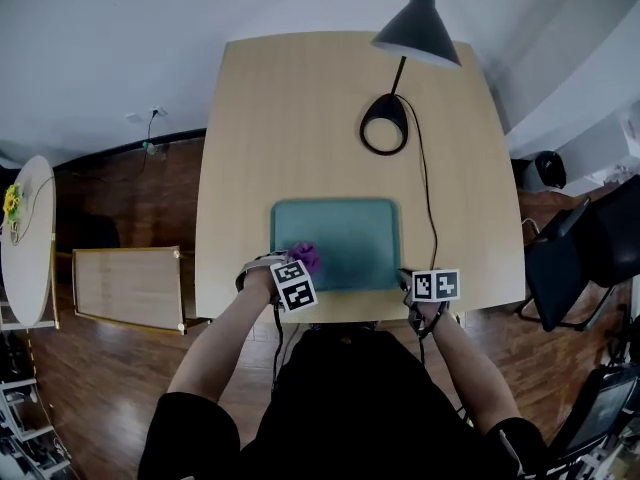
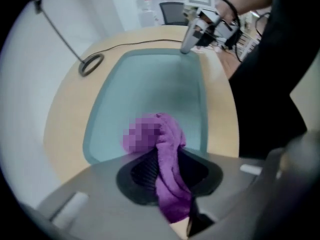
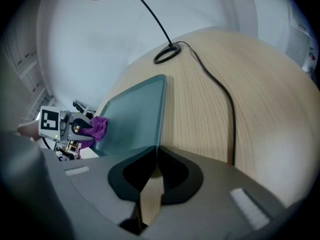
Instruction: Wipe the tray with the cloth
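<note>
- Right now the left gripper [image 2: 167, 159] points straight down over the near left corner of the tray [image 1: 335, 230], its jaws clamped on a bunched purple cloth [image 1: 307, 258] that hangs down to the teal surface.
- Over at the near right corner, the right gripper [image 3: 156, 151] has its jaws closed together with the tips on the tray's rim, and from where I stand it looks like it is pinning the tray down.
- The tray lies flat on the wooden table [image 1: 320, 108], close to the person's edge, and nothing else sits in it.
- To my eye the wiping is under way. To do it well, the cloth should press flat against the tray and cross it in long overlapping strokes, reaching into the raised corners.
- The grip is on a narrow fold, so the cloth could slip out if it drags too hard.
- Beyond the tray stands a black desk lamp [image 1: 418, 23] on a ring base [image 1: 384, 126].
- Its cable [image 1: 428, 208] runs down just beside the tray's right edge, near the right gripper, and I think it could snag there.
- Otherwise nothing blocks the strokes.
</note>
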